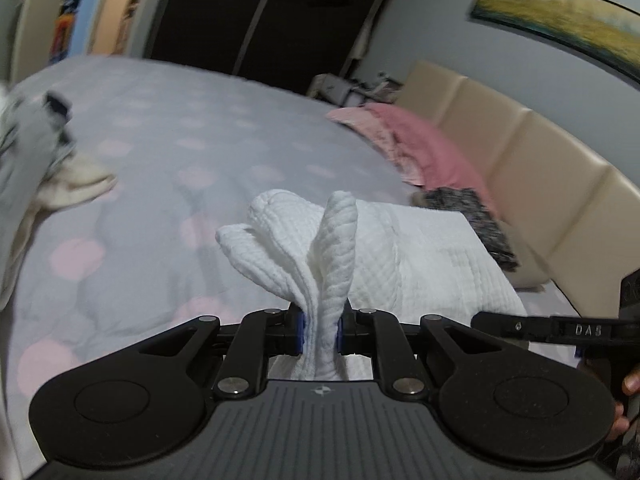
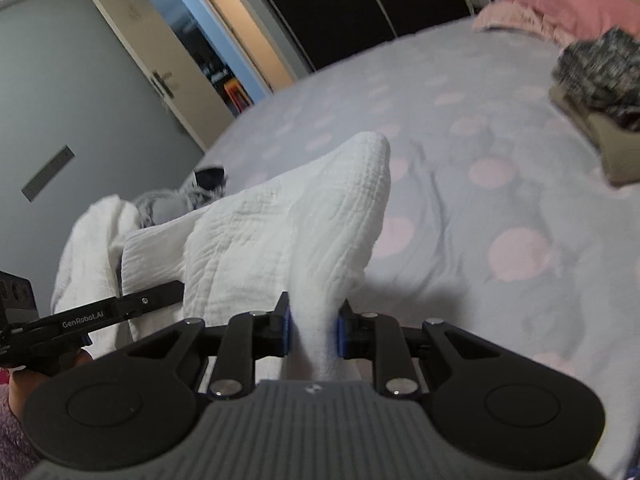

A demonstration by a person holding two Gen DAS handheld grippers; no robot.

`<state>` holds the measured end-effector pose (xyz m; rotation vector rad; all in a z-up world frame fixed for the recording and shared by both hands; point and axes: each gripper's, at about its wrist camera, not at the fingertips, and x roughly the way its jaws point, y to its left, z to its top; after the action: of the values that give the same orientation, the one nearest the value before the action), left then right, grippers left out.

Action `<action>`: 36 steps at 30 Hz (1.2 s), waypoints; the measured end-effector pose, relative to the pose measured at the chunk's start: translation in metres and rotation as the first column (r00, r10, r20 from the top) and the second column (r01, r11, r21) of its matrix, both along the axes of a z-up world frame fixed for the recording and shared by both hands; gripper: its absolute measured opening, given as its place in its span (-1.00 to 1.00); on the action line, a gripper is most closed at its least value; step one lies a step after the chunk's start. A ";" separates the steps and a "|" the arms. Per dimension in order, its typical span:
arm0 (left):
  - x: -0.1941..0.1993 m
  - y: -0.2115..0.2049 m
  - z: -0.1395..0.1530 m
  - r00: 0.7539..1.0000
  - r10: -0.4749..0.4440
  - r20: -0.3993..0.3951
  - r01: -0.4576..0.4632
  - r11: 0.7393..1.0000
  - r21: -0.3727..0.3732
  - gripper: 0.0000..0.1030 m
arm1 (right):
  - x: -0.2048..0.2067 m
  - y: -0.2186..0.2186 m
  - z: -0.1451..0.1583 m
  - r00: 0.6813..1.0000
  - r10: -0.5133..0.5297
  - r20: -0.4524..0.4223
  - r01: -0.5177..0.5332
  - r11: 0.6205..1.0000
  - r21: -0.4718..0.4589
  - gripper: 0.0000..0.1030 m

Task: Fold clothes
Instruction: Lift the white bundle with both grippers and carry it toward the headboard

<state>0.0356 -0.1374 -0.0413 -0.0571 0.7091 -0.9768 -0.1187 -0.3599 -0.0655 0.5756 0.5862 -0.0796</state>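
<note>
Left wrist view has our left tongs [image 1: 320,330] clamped narrow on a bunched edge of the white cloth [image 1: 400,252], whose folds stand up between the blue pads [image 1: 301,330]. From there the cloth runs toward 2 o'clock and lies partly on the bed [image 1: 180,128]. At 3 o'clock the other tool's black arm reaches in, with fingertips of a hand [image 1: 628,400] just beside it.

In the right wrist view our right tongs [image 2: 314,334] are likewise closed on a gathered part of the cloth, which rises to a rounded peak at 12 o'clock and stretches toward 9 o'clock, where the left tool shows. So we hold the cloth at two points, side by side, its body draped between and ahead of us over the dotted bed cover.

As to progress, we judge the fold of this piece as begun and not finished: the edge is pinched and raised, but nothing is laid over or flattened yet. A dark knit stack [image 1: 472,216] sits at 2 o'clock near the pink pillow [image 1: 424,148], and looks already folded. A loose heap of grey and cream clothes [image 1: 44,160] at 9 o'clock appears to be work left. Whether more waits beyond view, we cannot tell.
</note>
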 end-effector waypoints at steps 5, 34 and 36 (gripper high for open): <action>-0.023 -0.044 0.025 0.992 -0.099 0.082 0.102 0.994 -0.042 -0.77 | -0.042 -0.033 0.022 0.997 -0.047 0.059 0.048 0.999 -0.017 -0.56; -0.222 -0.361 0.010 0.734 -0.662 0.150 0.678 0.725 -0.120 -0.77 | -0.309 -0.274 0.132 0.930 -0.367 0.005 0.337 0.846 -0.413 -0.55; -0.231 -0.378 -0.003 0.712 -0.689 0.135 0.702 0.705 -0.103 -0.77 | -0.326 -0.287 0.125 0.919 -0.394 -0.033 0.345 0.840 -0.418 -0.55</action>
<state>-0.1959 -0.5155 -0.0444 0.1401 0.5759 -1.7617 -0.4451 -0.6464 0.0598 0.2706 0.5460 -0.5964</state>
